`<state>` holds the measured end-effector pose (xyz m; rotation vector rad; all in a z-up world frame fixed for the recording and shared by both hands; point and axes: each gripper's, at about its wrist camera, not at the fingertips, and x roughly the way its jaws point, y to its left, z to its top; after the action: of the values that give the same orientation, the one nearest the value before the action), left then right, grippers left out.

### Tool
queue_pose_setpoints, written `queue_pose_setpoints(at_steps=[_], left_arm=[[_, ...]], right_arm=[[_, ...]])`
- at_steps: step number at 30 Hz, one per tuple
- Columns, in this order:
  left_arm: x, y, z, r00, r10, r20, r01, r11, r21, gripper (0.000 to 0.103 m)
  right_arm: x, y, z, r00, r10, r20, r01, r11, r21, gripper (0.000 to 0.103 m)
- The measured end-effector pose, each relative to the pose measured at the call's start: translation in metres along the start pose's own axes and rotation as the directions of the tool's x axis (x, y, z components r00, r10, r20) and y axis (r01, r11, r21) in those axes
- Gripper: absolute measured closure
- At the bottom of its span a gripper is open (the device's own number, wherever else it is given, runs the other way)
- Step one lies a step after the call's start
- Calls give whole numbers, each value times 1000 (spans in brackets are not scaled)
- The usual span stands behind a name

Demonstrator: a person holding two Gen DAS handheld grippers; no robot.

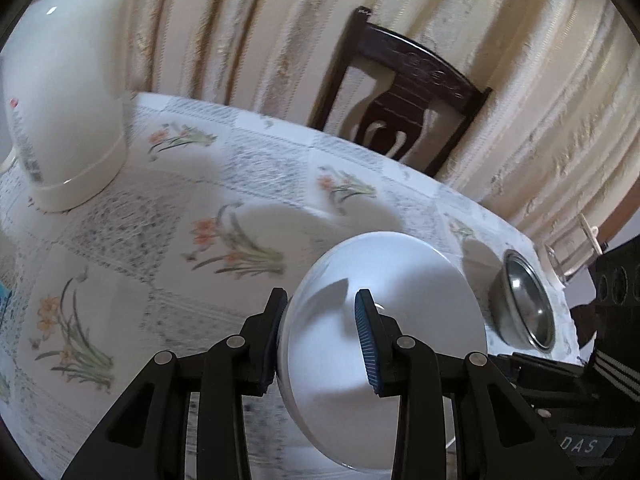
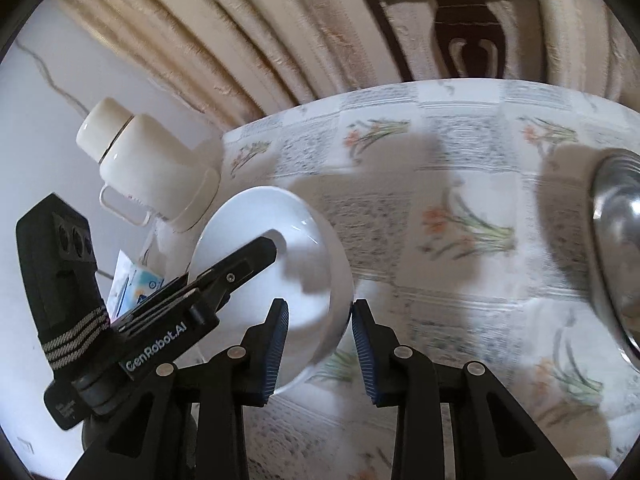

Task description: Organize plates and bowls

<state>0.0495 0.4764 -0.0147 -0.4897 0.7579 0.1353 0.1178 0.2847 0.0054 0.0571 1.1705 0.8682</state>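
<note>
A white bowl (image 1: pixel 384 320) hangs tilted above the flowered tablecloth (image 1: pixel 120 240). My left gripper (image 1: pixel 320 340) is shut on its wall, with one finger outside and the other inside. In the right wrist view the same bowl (image 2: pixel 260 220) sits at lower left, and the left gripper (image 2: pixel 264 248) reaches into it from the left. My right gripper (image 2: pixel 320 344) straddles the opposite wall, one pad inside and one pressed against the outside. A steel bowl (image 1: pixel 524 300) stands on the table to the right, and also shows at the right edge as the steel bowl (image 2: pixel 616 240).
A white thermos jug (image 1: pixel 68 100) stands at the table's far left, near a blue packet (image 2: pixel 140 284). A dark wooden chair (image 1: pixel 400 92) and cream curtains (image 1: pixel 240 20) lie behind the table. A glass holding wooden sticks (image 1: pixel 572 248) sits past the steel bowl.
</note>
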Motion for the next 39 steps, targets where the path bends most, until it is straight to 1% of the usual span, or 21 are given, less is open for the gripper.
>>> queue_pose_setpoints(at_steps=[7, 10, 13, 18, 20, 24, 29, 32, 35, 39], left_arm=[[11, -47, -6, 1000, -20, -22, 21, 997, 71, 68], [15, -67, -11, 999, -39, -35, 42, 996, 83, 68], [18, -84, -16, 998, -55, -41, 58, 995, 87, 68], [25, -110, -15, 990, -120, -69, 124, 991, 54, 66], [29, -123, -10, 990, -118, -80, 123, 990, 67, 66], [36, -160, 3, 991, -103, -86, 114, 983, 141, 66], [53, -204, 12, 989, -91, -117, 116, 966, 231, 66], [71, -219, 12, 985, -88, -149, 124, 961, 248, 66], [90, -227, 11, 980, -85, -181, 128, 961, 246, 66], [110, -237, 7, 974, -67, -216, 126, 955, 269, 66]], right_arm=[[-31, -37, 0, 999, -47, 25, 45, 997, 63, 67], [-46, -53, 0, 998, -49, 39, 45, 994, 97, 67], [-63, -65, 0, 997, -43, 67, 35, 993, 117, 67], [-94, -84, 4, 991, -42, 123, 24, 990, 139, 67], [-104, -94, 5, 989, -44, 141, 22, 988, 152, 67], [-118, -116, 7, 983, -56, 174, 23, 982, 186, 67], [-126, -146, 7, 979, -71, 190, 24, 970, 242, 67], [-128, -165, 6, 978, -77, 194, 21, 961, 276, 67], [-129, -180, 5, 977, -83, 196, 23, 956, 293, 67], [-129, -196, 7, 975, -90, 201, 24, 950, 310, 67]])
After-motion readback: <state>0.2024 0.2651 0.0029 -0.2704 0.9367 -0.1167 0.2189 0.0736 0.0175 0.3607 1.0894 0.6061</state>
